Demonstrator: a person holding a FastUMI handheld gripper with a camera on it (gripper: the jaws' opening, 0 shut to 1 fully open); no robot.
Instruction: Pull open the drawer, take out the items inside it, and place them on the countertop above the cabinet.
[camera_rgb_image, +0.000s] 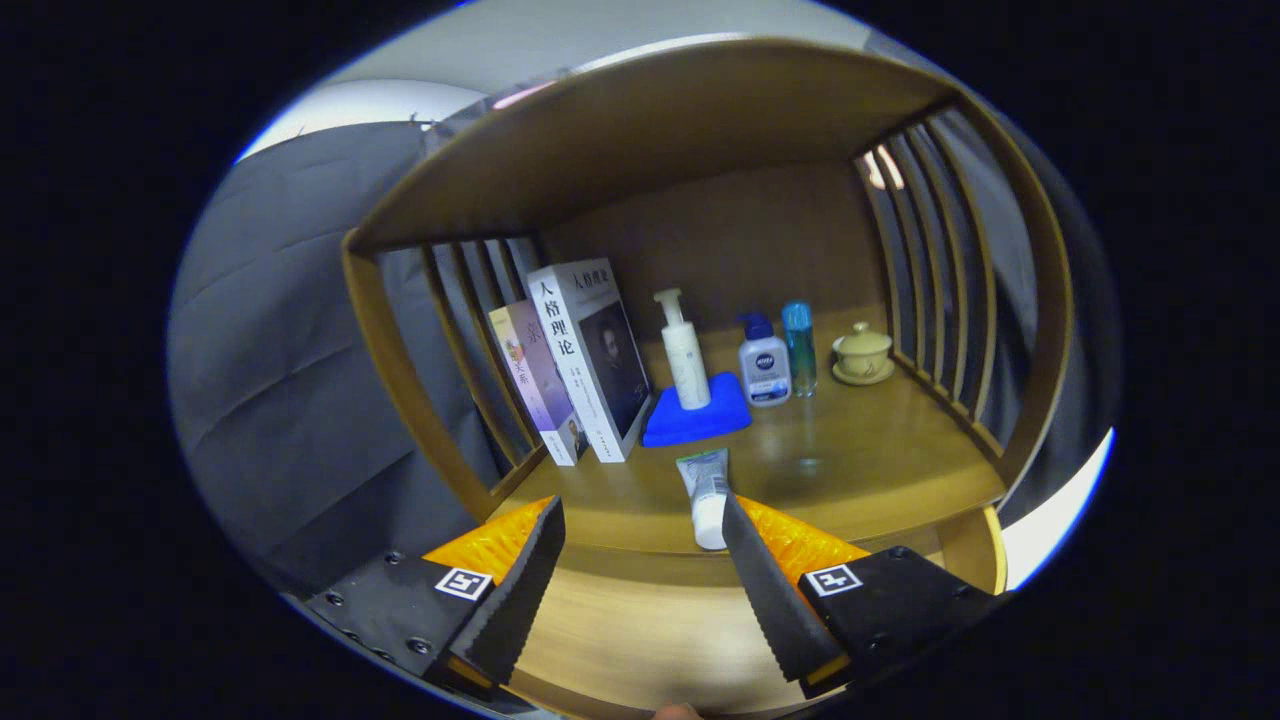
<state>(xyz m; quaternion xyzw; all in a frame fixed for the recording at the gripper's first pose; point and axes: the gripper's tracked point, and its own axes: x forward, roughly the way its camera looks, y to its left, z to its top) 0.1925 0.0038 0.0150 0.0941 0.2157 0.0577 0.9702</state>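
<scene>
Claw spread wide, nothing between its fingers. A tube lies touching the right finger's tip. Beyond it the bench runs bare on the right. Ahead-left, books wall that side; a pump bottle on a blue cloth and two small bottles crowd the back.

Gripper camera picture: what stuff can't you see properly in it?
- Tube: its near end sits behind one finger of the open gripper.
- Blue cloth: partly covered by the pump bottle standing on it.
- Smaller book: half hidden behind the bigger book.
</scene>
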